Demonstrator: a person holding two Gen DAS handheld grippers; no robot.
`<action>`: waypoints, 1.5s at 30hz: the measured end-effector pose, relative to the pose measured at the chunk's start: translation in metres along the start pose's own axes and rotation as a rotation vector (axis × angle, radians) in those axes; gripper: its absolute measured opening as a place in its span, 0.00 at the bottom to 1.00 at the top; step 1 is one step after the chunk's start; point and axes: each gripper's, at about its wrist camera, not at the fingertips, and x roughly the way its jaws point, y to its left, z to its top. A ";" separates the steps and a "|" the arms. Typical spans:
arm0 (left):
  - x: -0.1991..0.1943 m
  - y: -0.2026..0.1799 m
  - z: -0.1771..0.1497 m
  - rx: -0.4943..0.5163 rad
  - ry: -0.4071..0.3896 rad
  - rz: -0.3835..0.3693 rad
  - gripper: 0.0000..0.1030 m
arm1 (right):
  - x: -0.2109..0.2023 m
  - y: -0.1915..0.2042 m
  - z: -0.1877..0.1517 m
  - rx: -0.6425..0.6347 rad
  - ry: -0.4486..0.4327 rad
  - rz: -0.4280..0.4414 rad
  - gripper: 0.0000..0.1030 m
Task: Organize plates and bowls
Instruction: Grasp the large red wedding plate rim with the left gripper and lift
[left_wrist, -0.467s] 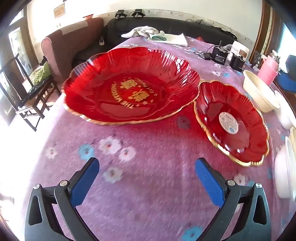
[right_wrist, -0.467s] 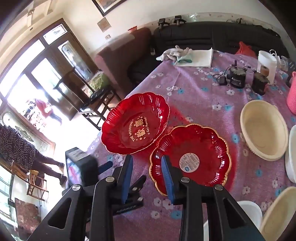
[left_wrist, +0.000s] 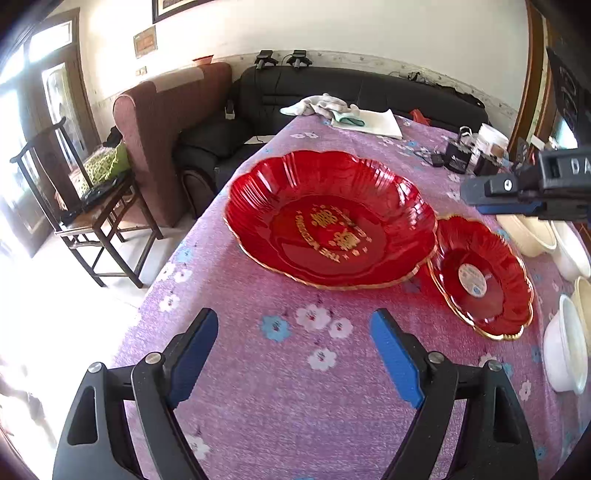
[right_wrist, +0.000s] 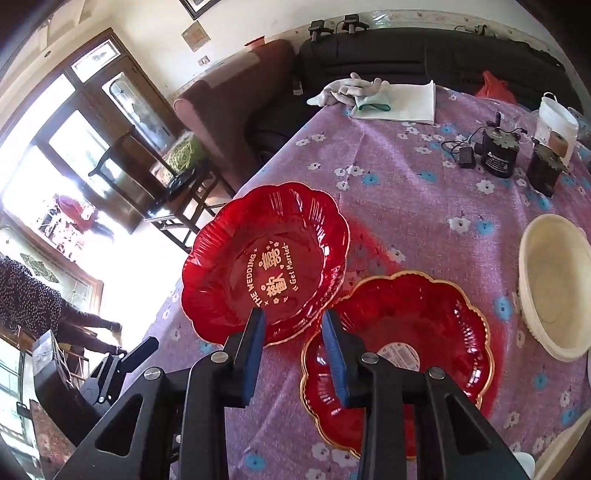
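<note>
Left jaws: the left gripper (left_wrist: 293, 347) has its jaws spread wide, blue ribbed pads facing each other across bare cloth, holding and touching nothing.
Right jaws: the right gripper (right_wrist: 293, 356) has its jaws parted by a narrow gap, nothing between them; the tips hang above the seam where the two red plates meet, and contact with either rim cannot be told.
Right gripper from the left wrist view: its black body and blue pad (left_wrist: 517, 192) reach in from the right edge, above the small plate.
Large red plate: the large red plate (right_wrist: 264, 264) is glossy translucent red, scalloped like a flower, ribbed on its walls, with a thin gold rim and gold lettering in the middle; it sits near the left edge of the surface.
Small red plate: the small red plate (right_wrist: 397, 360) has the same red gloss, lobed shape and gold rim, and a round white sticker at its centre; it lies just beside the large one, rims touching or overlapping.
Cream bowl: a cream bowl (right_wrist: 550, 291), matte with a ridged outer wall, stands near the right edge, apart from the red plates.
White bowl: a smooth white bowl (left_wrist: 565, 347) sits toward the right edge with other pale bowls beside it.
Surface: the surface (left_wrist: 295, 398) is covered by a purple textured cloth printed with white and blue flowers.
Far end: a folded white cloth (right_wrist: 395, 99) lies at the far edge.
</note>
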 end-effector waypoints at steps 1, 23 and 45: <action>0.001 0.000 0.004 0.005 0.011 0.007 0.82 | 0.002 0.000 0.002 0.004 0.000 0.001 0.34; 0.061 0.047 0.072 -0.158 0.120 -0.108 0.30 | 0.053 -0.035 0.036 0.063 0.041 -0.036 0.34; 0.053 0.081 0.095 -0.251 0.089 -0.179 0.28 | 0.068 -0.043 0.035 0.086 0.071 -0.041 0.34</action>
